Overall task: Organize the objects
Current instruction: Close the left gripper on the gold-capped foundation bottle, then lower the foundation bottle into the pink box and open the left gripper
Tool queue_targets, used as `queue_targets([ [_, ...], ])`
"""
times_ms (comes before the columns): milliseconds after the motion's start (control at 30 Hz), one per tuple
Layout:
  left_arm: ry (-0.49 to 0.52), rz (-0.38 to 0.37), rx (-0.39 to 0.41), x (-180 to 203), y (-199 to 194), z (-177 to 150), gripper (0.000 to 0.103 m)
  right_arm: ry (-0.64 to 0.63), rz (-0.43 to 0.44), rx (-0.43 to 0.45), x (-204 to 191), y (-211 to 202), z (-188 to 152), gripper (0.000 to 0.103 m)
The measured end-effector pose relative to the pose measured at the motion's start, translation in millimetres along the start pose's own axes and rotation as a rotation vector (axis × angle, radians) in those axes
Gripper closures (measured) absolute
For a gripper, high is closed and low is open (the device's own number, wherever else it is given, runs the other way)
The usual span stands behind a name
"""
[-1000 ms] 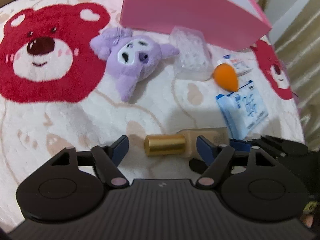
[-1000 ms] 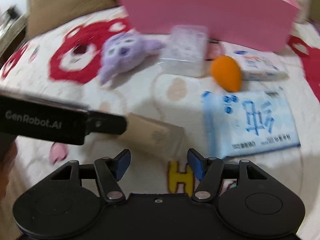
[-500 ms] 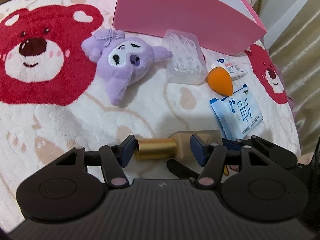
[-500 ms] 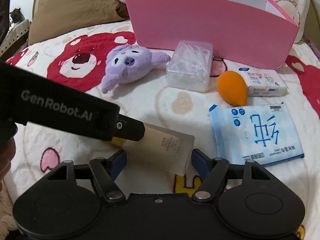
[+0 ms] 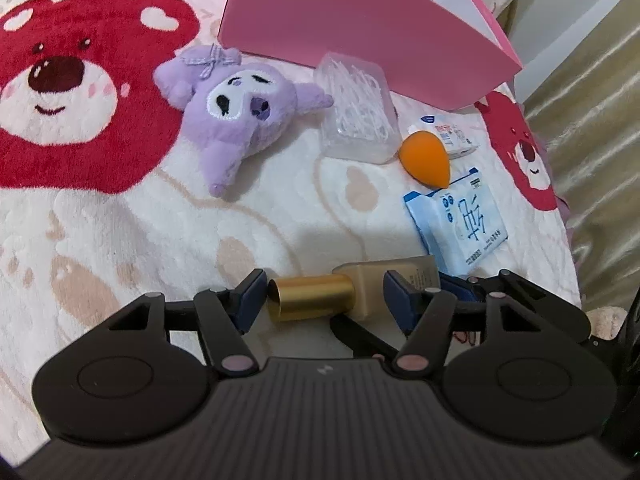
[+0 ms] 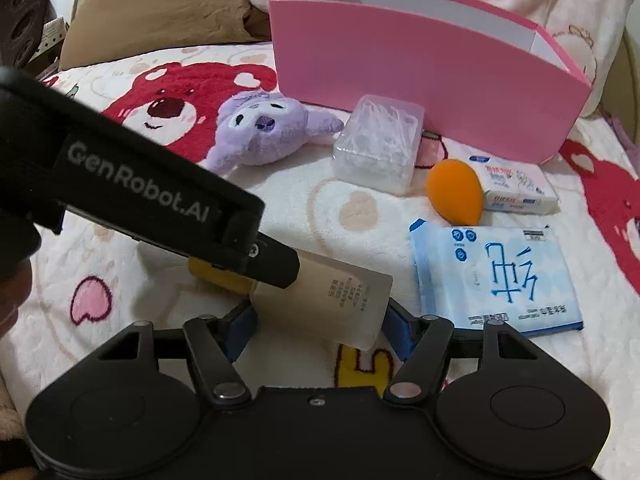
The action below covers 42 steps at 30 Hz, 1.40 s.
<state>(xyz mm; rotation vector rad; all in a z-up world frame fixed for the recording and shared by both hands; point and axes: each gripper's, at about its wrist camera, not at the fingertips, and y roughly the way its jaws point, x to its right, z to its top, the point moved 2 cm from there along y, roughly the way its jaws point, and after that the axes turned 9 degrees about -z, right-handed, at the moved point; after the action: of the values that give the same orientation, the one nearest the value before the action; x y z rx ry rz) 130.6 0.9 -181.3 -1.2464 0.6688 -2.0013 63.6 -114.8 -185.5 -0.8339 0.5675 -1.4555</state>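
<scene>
Both grippers bracket a gold-capped bottle [image 5: 348,290] lying on the bear-print blanket [image 5: 120,220] — left gripper [image 5: 324,296] and right gripper [image 6: 320,324] closing, neither visibly clamped. Every item lies outside the pink box [image 6: 420,76] — sorting apparently barely begun.

1 plush [image 5: 240,108], 1 bottle [image 5: 348,292], 2 packs [image 5: 460,220]

Fluffy cloth blanket [image 5: 120,232], shiny gold metal cap [image 5: 312,296], frosted bottle [image 6: 332,304]

Both grippers [image 5: 324,296] [image 6: 318,322] are matte black with blue-padded jaws, silver pivot screws and white "GenRobot.AI" lettering.
</scene>
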Motion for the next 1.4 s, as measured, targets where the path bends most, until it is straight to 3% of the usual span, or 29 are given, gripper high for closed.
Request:
queue_targets([
  [167, 0.055, -0.019, 0.039, 12, -21, 4, 0.047, -0.019, -0.015, 0.065, 2, -16, 3, 0.031],
  [433, 0.149, -0.077, 0.160, 52, -75, 27, 0.047, -0.027, -0.045, 0.243, 19, -64, 29, 0.031],
  [633, 0.219, -0.112, 0.222, 91, -108, 79, 0.047, -0.021, -0.056, 0.336, 46, -96, 76, 0.031],
  [833, 0.220, -0.104, 0.271, 117, -108, 148, 0.047, -0.024, -0.075, 0.364, 81, -99, 140, 0.031],
  [1033, 0.201, -0.076, 0.240, 111, -60, 213, 0.045, -0.004, -0.059, 0.248, 116, -52, 192, 0.031],
  [1167, 0.126, -0.084, 0.197, 95, -17, 242, 0.046, -0.045, -0.082, 0.146, 129, -6, 214, 0.032],
  [1400, -0.104, -0.081, 0.111, 53, 57, 268, 0.046, -0.017, -0.041, -0.024, 151, 76, 226, 0.032],
])
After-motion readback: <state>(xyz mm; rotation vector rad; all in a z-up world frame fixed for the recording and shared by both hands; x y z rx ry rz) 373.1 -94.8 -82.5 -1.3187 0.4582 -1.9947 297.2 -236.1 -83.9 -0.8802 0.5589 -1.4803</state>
